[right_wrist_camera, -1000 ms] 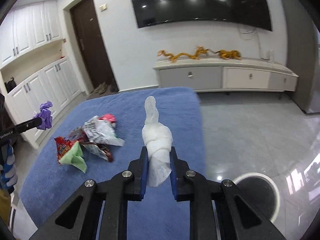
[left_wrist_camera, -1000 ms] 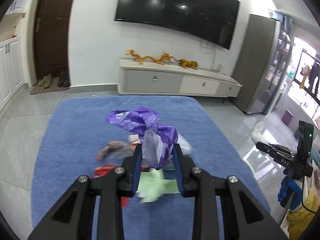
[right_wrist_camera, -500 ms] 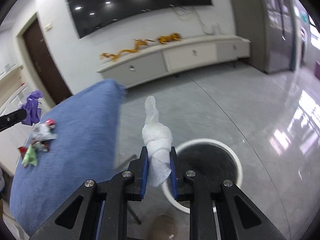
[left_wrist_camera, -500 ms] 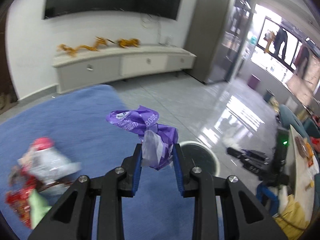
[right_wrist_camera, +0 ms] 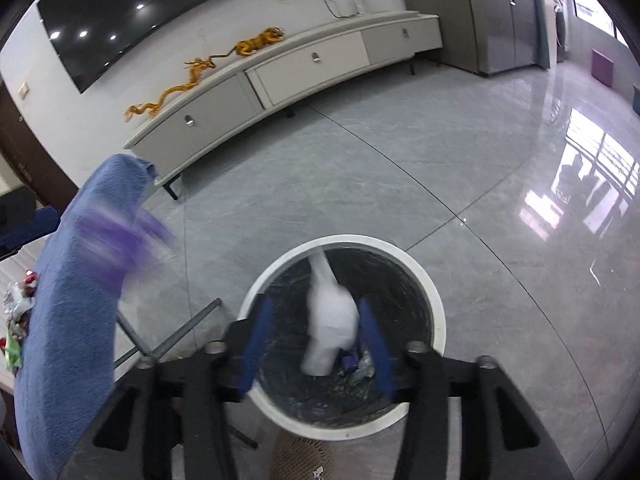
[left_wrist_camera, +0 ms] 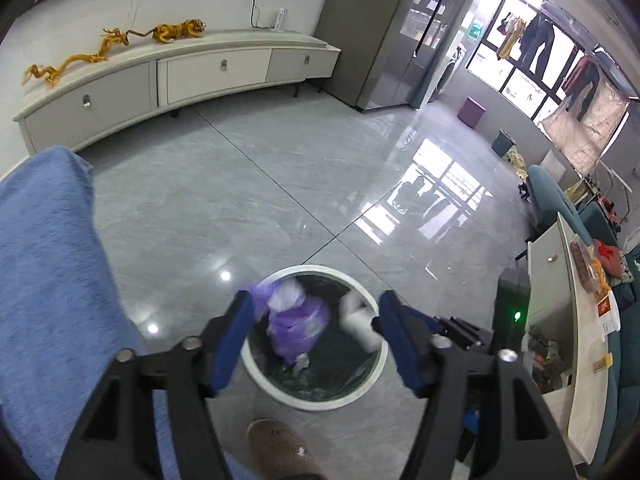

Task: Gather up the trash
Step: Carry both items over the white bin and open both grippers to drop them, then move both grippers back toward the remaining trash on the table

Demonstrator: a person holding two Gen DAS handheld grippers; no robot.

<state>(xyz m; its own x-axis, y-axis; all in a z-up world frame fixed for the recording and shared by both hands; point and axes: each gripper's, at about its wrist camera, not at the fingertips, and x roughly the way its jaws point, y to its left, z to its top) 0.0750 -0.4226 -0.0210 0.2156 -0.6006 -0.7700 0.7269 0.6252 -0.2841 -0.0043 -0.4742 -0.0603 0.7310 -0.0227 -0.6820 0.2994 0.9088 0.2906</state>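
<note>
Both grippers hang above the white-rimmed trash bin on the floor, jaws spread apart and gripping nothing. Between the left gripper's jaws a blurred purple wrapper shows over the bin's dark liner; between the right gripper's jaws a blurred white tissue wad does likewise. More wrappers lie on the blue-covered table at left.

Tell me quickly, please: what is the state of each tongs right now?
Left tongs: open, holding nothing; purple wrapper blurred over the trash bin.
Right tongs: open, holding nothing; white tissue blurred between them, over the bin.
</note>
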